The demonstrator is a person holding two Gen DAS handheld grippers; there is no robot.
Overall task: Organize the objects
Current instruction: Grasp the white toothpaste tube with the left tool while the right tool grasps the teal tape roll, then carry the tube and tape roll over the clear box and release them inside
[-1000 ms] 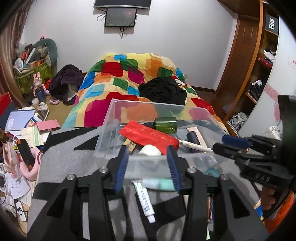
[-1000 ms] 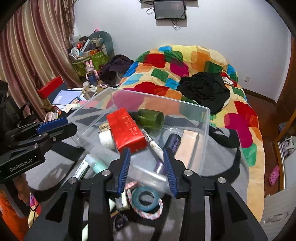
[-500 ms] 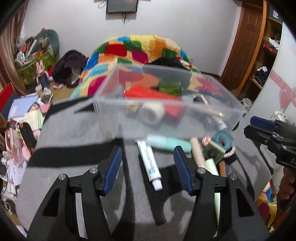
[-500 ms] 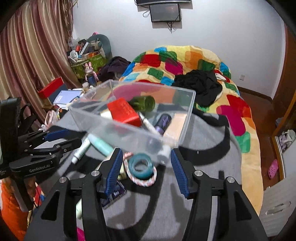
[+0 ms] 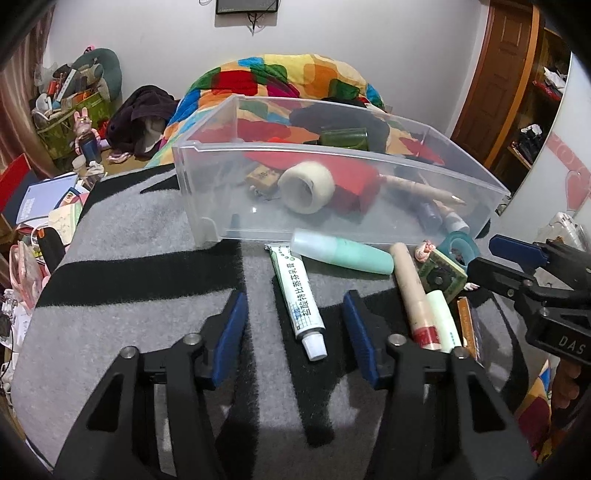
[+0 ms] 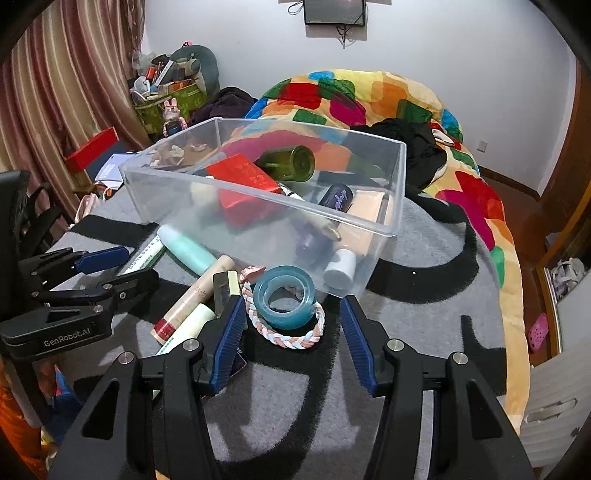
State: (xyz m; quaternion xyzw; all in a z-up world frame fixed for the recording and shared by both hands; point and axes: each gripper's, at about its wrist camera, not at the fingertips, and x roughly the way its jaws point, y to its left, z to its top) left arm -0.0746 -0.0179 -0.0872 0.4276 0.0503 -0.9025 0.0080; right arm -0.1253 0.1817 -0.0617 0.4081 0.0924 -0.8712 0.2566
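Progress partial: clear plastic bin (image 5: 207, 192) holds several items, white ointment tube (image 5: 297, 295) and teal tape ring (image 6: 284, 297) remain outside, left gripper (image 5: 295, 332) and right gripper (image 6: 293, 338) both spread, empty.

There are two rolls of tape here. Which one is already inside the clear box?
The white tape roll; it lies inside the clear box. The blue tape roll sits outside on the blanket.

From my right wrist view, a wall-mounted screen (image 6: 334, 12) hangs at twelve o'clock on the white wall. Below it a patchwork quilt (image 6: 369, 99) in bright colours covers the bed, with dark clothing (image 6: 413, 144) heaped on it at about one o'clock. Striped curtains (image 6: 55, 96) fill nine to ten o'clock. I see a green basket (image 6: 166, 99) of clutter at eleven, a rabbit figure (image 6: 173, 114) just before it, and a red box (image 6: 92, 147) nearer me.
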